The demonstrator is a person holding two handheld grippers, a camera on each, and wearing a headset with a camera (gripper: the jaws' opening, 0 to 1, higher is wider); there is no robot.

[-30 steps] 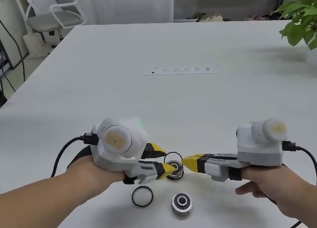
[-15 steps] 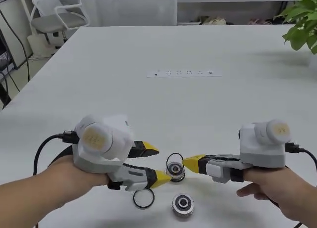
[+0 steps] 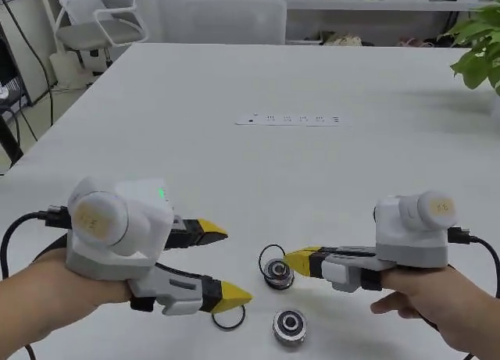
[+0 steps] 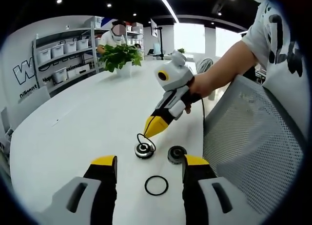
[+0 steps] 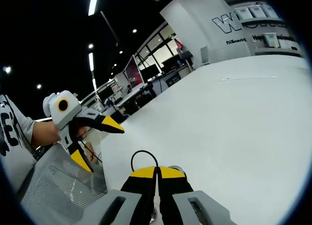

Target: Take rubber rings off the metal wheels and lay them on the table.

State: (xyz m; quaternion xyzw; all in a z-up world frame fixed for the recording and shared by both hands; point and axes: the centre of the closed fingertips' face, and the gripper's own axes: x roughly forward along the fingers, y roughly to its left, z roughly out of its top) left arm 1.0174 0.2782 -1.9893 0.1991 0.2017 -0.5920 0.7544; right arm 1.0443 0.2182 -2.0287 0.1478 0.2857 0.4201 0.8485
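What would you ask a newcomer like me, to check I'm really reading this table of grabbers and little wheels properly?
1. True or false: the left gripper has its jaws shut on a wheel.
2. What is the right gripper pinching? A. a rubber ring. B. a plant leaf. C. a power cable.
3. Fill in: the number of metal wheels standing on the table is ____.

Key: 1. False: its jaws are apart, with nothing between them. 2. A: the black ring loops out past its shut tips. 3. Two.
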